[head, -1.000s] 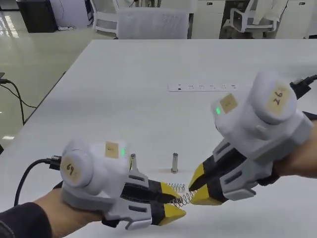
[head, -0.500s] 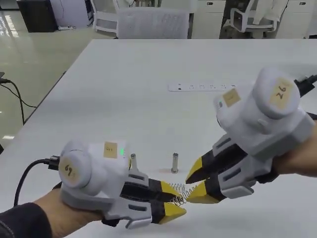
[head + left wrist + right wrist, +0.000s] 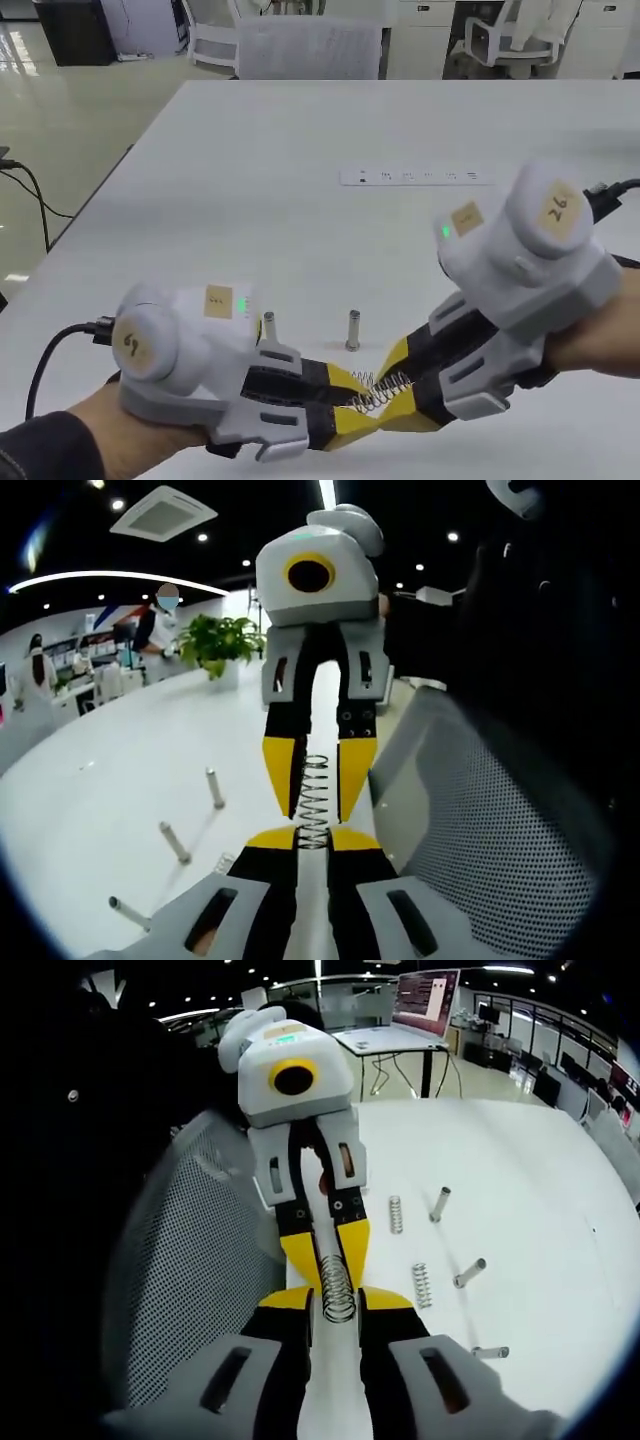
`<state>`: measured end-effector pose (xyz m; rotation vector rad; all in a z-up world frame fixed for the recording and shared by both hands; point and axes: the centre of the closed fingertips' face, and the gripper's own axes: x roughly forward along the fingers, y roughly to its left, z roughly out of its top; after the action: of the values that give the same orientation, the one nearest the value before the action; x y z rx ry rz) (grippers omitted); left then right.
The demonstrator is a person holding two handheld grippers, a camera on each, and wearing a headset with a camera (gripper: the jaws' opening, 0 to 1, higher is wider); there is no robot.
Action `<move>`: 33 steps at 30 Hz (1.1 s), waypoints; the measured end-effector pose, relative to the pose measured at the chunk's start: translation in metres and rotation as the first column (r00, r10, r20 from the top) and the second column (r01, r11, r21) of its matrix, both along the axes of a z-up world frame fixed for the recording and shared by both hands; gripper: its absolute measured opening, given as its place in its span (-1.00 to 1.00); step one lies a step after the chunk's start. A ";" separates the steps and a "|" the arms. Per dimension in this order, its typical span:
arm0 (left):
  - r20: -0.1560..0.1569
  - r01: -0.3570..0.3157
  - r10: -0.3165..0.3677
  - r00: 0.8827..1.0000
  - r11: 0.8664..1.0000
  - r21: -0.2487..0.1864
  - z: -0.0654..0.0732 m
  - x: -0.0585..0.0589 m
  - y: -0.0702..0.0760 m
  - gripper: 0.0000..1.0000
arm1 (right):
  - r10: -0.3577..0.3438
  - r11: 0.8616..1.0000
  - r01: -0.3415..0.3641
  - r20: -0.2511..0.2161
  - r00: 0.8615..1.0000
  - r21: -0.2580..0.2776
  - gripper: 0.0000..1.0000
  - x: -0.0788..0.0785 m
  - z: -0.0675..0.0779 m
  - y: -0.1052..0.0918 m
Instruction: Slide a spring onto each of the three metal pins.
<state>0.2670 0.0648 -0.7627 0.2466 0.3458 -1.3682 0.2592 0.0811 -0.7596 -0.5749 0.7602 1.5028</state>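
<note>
While left tongs (image 3: 313, 838) and right tongs (image 3: 338, 1300) each clamp one end of same spring (image 3: 383, 387), near edge of bench (image 3: 300, 170), we count three metal pins (image 3: 174, 842) just beyond, all bare. Two spare springs (image 3: 421, 1285) lie beside pins. We judge: nothing threaded yet, all three left.

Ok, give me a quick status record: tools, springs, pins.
left tool: shut on one end of the held spring
right tool: shut on that spring's other end, facing the left tool
loose springs: two, lying on the table beside the pins
pins: three, upright, all bare
progress: no spring on any pin yet
</note>
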 end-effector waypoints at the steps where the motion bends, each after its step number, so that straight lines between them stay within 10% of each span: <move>1: -0.002 -0.001 0.001 1.000 1.000 -0.003 0.001 0.000 0.000 -0.95 | -0.001 1.000 0.001 -0.002 1.000 0.004 -0.75 0.000 0.000 0.001; 33: -0.046 -0.022 0.023 0.999 0.999 0.023 -0.011 0.000 0.000 -0.81 | 0.050 0.992 -0.043 0.065 0.997 -0.116 -0.84 0.003 0.002 0.007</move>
<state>0.2670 0.0652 -0.7739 0.2293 0.4011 -1.3499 0.2619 0.0884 -0.7571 -0.7311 0.7890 1.4815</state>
